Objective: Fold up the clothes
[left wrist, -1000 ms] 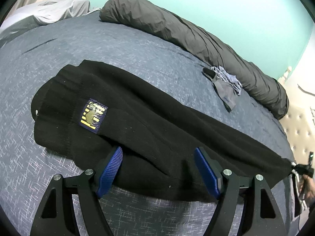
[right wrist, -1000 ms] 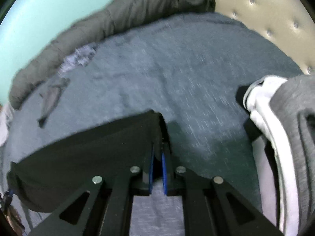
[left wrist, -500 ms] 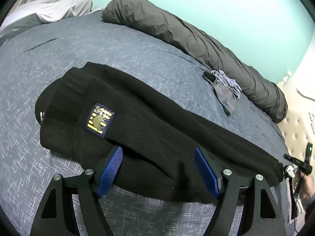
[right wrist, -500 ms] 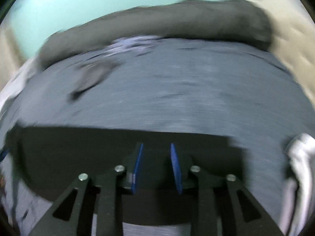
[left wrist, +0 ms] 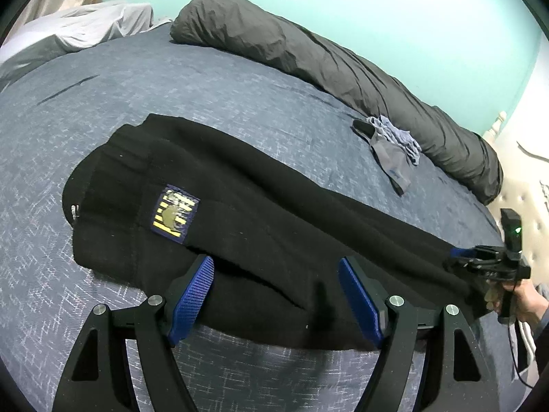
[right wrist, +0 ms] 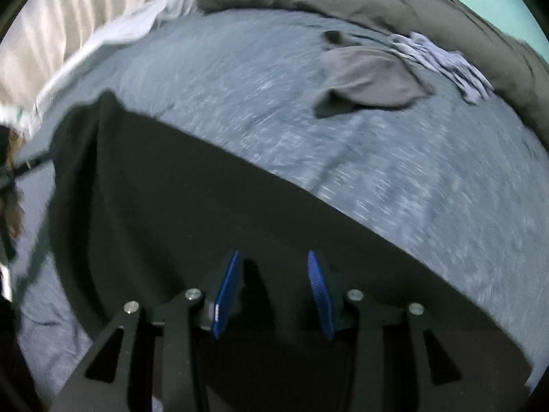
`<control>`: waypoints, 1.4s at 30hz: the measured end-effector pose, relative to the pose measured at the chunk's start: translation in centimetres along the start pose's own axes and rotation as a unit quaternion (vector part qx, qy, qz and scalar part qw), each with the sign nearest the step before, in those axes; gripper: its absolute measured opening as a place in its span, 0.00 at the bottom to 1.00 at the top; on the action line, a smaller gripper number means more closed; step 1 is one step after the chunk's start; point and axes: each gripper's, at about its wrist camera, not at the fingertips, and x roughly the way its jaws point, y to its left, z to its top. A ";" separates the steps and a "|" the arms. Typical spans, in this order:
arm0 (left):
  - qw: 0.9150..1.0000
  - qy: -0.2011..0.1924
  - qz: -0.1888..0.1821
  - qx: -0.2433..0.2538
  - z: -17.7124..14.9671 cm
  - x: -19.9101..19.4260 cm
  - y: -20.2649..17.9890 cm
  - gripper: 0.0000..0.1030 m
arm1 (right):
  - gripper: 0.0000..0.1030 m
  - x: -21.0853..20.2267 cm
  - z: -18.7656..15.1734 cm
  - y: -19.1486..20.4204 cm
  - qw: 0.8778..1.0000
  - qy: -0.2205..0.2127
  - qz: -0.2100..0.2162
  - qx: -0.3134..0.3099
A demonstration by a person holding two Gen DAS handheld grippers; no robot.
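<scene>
A pair of black fleece trousers [left wrist: 274, 206] with a blue-and-yellow patch [left wrist: 175, 218] lies stretched across the blue-grey bed [left wrist: 206, 96]. My left gripper [left wrist: 276, 267] hovers open over the trousers' near edge, its blue pads wide apart and gripping nothing. In the left wrist view my right gripper [left wrist: 480, 264] sits at the trousers' far right end, held by a hand [left wrist: 525, 305]. In its own view the right gripper [right wrist: 272, 267] points down at the black cloth [right wrist: 171, 206]. Its jaws are opening and its pads press on nothing.
A rolled dark grey duvet [left wrist: 326, 65] runs along the bed's far side. A small grey garment [left wrist: 391, 158] and a striped cloth [left wrist: 398, 134] lie beside it. Pale bedding [left wrist: 79, 31] is at the far left, a tufted headboard [left wrist: 525, 213] at the right.
My right gripper, shut on the trousers' end a second ago, has let go, opened, rolled and swung along above the cloth. The left gripper has stayed still and open.
</scene>
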 end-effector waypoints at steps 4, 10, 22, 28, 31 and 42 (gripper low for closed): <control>1.000 -0.001 -0.001 -0.005 0.0 -0.1 0.4 0.77 | 0.41 2.0 1.1 1.1 0.999 0.027 -0.014 -0.038; 1.000 -0.005 -0.001 -0.013 0.1 -0.2 0.8 0.77 | 0.27 2.7 1.3 1.4 0.998 0.037 -0.008 -0.059; 1.000 -0.011 -0.006 -0.024 0.5 -0.5 1.2 0.77 | 0.03 -2.8 3.1 1.1 0.996 -0.013 -0.043 -0.081; 0.999 -0.014 -0.004 -0.030 0.6 -0.7 1.6 0.77 | 0.03 -2.8 6.2 -0.2 0.994 -0.022 -0.089 -0.058; 0.999 -0.014 -0.001 -0.032 0.6 -0.7 1.8 0.77 | 0.03 -0.3 5.8 -0.9 0.994 0.016 -0.102 -0.046; 0.998 -0.009 -0.001 -0.069 0.7 -0.7 4.0 0.77 | 0.10 -0.2 4.4 -0.8 0.990 -0.028 -0.138 0.003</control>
